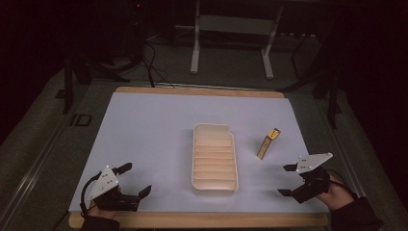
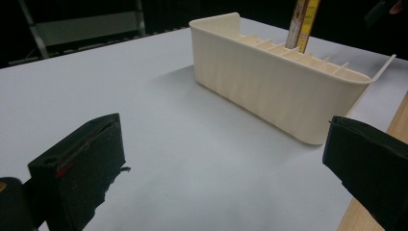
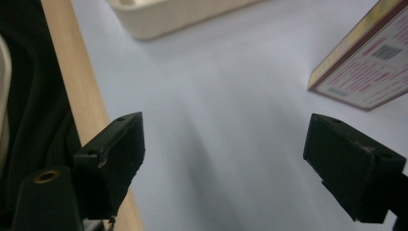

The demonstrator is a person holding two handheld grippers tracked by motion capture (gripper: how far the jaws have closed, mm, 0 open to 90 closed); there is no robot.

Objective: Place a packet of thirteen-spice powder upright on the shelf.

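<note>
Nearest the high camera, at the front edge of the white tabletop (image 1: 144, 125), both grippers rest with jaws spread wide and nothing between them: the left gripper (image 1: 133, 182) at the left corner, the right gripper (image 1: 287, 180) at the right. Between them stands a cream slotted tray (image 1: 214, 160), apparently empty. Just right of it, apart, stands a small yellow box (image 1: 267, 143). Nothing seems begun; likely the right gripper must reach forward and close on the box.
</note>
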